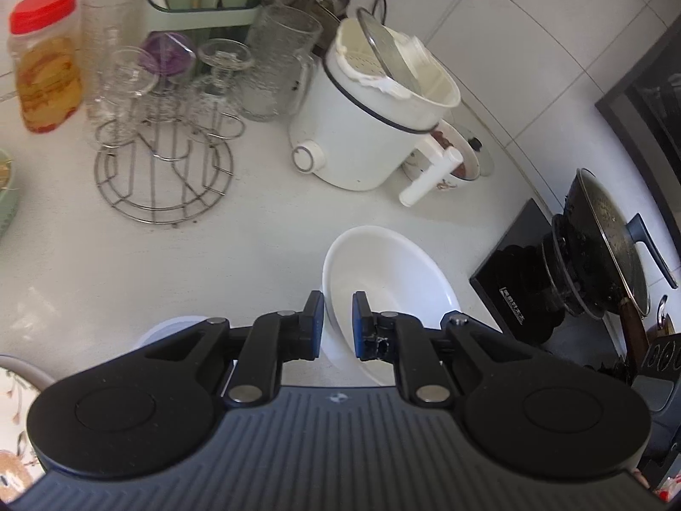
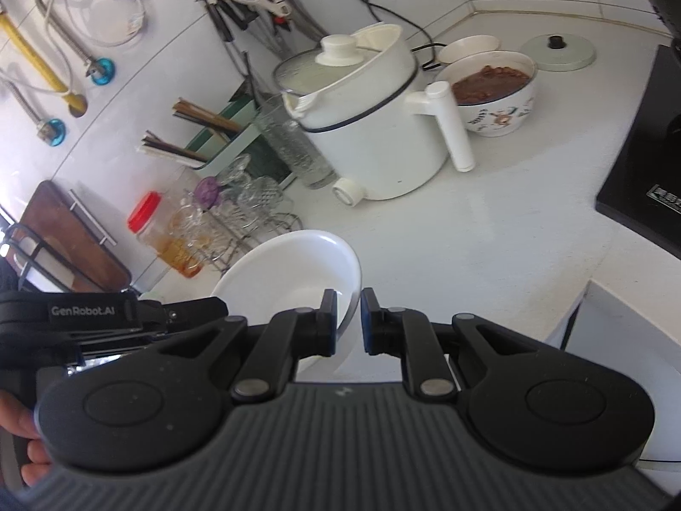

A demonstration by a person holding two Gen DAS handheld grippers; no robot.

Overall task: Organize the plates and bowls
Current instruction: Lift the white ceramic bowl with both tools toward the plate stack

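A white bowl [image 1: 383, 281] is held tilted above the white counter, and it also shows in the right wrist view [image 2: 293, 272]. My left gripper [image 1: 338, 323] is shut on the bowl's left rim, one pad inside and one outside. My right gripper [image 2: 349, 319] is shut on the bowl's right rim the same way. The left gripper's body [image 2: 93, 319] shows at the left of the right wrist view. A floral plate [image 1: 12, 404] and a pale round dish [image 1: 170, 328] lie partly hidden under the left gripper.
A white electric pot [image 1: 366, 127] stands behind the bowl, with a floral bowl of brown food [image 2: 493, 89] and a lid [image 2: 557, 49] beside it. A glass rack [image 1: 166, 136] and red-capped jar [image 1: 44, 59] stand left. A black cooktop [image 1: 519, 272] with pan [image 1: 604, 238] is right.
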